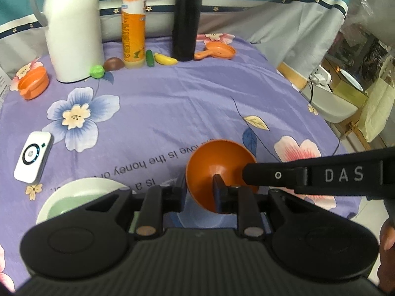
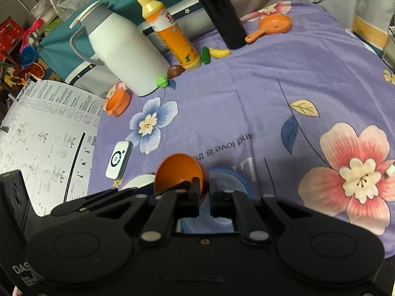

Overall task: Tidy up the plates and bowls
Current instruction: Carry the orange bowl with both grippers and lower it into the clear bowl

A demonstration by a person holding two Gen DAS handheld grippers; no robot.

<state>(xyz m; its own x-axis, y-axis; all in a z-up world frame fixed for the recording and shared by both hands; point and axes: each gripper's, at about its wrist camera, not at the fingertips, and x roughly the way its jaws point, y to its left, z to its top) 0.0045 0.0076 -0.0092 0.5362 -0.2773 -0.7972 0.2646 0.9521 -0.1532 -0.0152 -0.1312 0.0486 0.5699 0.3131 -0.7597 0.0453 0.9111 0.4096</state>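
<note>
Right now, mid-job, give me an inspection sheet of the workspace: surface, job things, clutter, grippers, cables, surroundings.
Surface: purple flowered cloth covers the table, with some wrinkles.
Job's things: orange bowl tilted and gripped at its rim; white plate to its left; blue plate beneath it.
Clutter: white jug, orange bottle, black flask, toy pan, orange cup, toy banana, small white device.
Grippers: left gripper shut on the bowl's rim; right gripper shut on the same bowl from the other side.
Cables: one dark cable beyond the table's right edge.
Surroundings: printed instruction sheet to the left; bedding behind.
</note>
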